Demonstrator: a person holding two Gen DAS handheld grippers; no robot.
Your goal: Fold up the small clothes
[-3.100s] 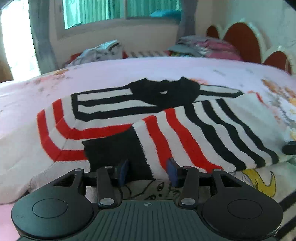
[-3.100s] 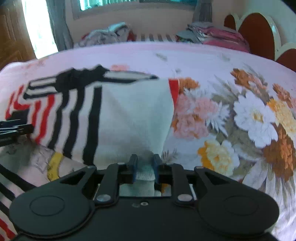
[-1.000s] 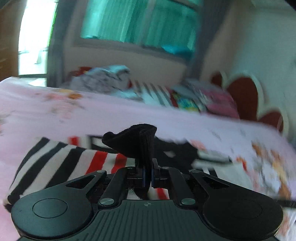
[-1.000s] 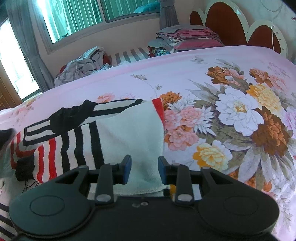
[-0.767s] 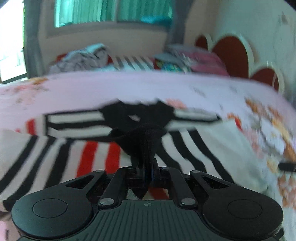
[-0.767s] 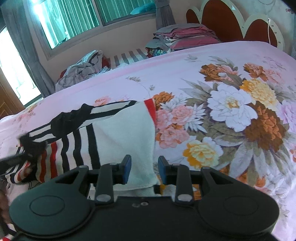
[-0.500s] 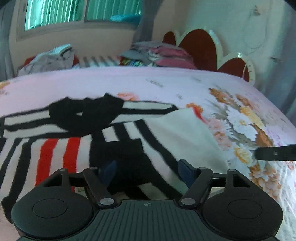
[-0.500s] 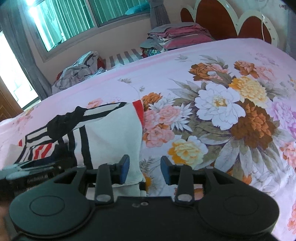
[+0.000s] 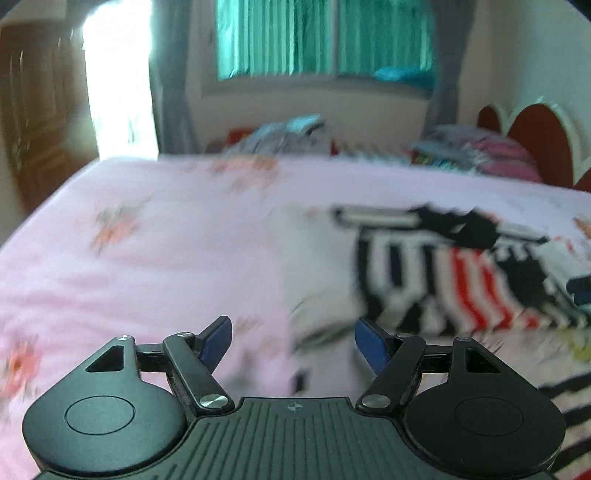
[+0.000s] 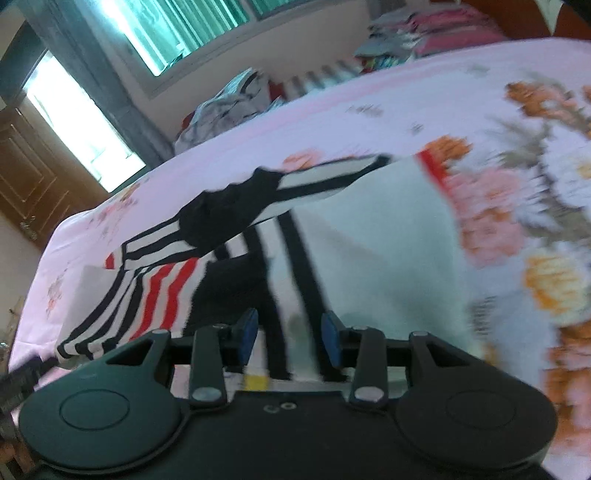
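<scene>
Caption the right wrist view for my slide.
Open right hand-held gripper poised over a half-folded striped sweater on a pink floral bedsheet.

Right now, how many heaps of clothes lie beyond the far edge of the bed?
2. A loose grey heap lies below the window, towards the left. A folded pink stack lies towards the right, by the headboard. Blur may hide more between them.

Striped sweater [image 10: 236,266]: black, white, red bands, pale plain panel; partly folded, flat on floral pink bedspread [image 9: 177,236].
</scene>
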